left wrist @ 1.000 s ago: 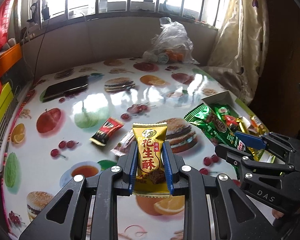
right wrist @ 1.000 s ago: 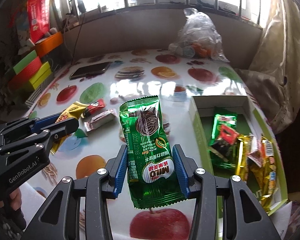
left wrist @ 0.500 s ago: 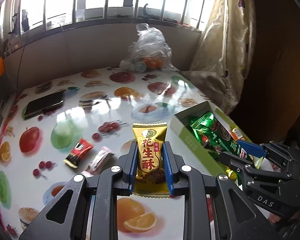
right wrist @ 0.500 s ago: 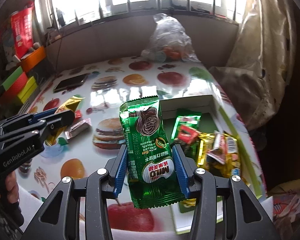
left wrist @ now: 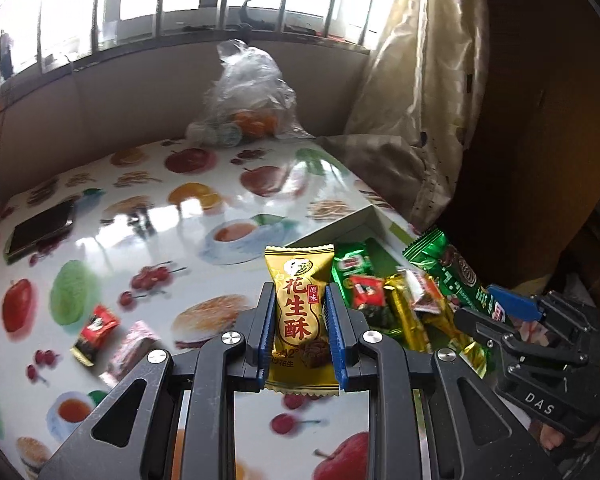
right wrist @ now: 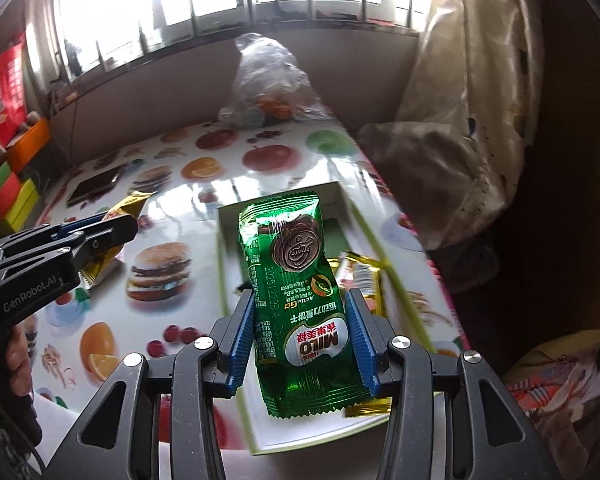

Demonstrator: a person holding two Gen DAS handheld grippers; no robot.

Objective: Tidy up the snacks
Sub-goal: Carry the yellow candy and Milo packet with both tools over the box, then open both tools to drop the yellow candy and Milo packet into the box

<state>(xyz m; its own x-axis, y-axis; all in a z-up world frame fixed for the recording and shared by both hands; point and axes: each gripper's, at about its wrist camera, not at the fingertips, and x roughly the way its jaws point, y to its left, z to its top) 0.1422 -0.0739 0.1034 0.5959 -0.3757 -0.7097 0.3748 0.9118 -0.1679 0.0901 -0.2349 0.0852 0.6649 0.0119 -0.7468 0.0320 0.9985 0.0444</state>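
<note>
My left gripper (left wrist: 300,312) is shut on a gold peanut candy packet (left wrist: 298,320), held upright above the table beside the box's left wall. My right gripper (right wrist: 300,324) is shut on a green Milo biscuit packet (right wrist: 294,292), hanging over the white and green box (right wrist: 236,308). In the left wrist view the box (left wrist: 360,220) holds several green, red and gold snacks (left wrist: 396,304). The right gripper (left wrist: 500,304) with its green packet (left wrist: 448,272) shows at the right there. The left gripper (right wrist: 120,230) shows at the left of the right wrist view.
A red wrapped candy (left wrist: 96,328) and a pink one (left wrist: 132,344) lie on the fruit-print tablecloth at the left. A phone (left wrist: 40,228) lies farther back left. A plastic bag of oranges (left wrist: 252,104) stands by the wall, a curtain (left wrist: 404,80) at the right. Coloured boxes (right wrist: 8,196) line the left.
Both grippers have carried their packets to the right, from over the open table to the box. The box now lies under the right gripper and close beside the left one.
</note>
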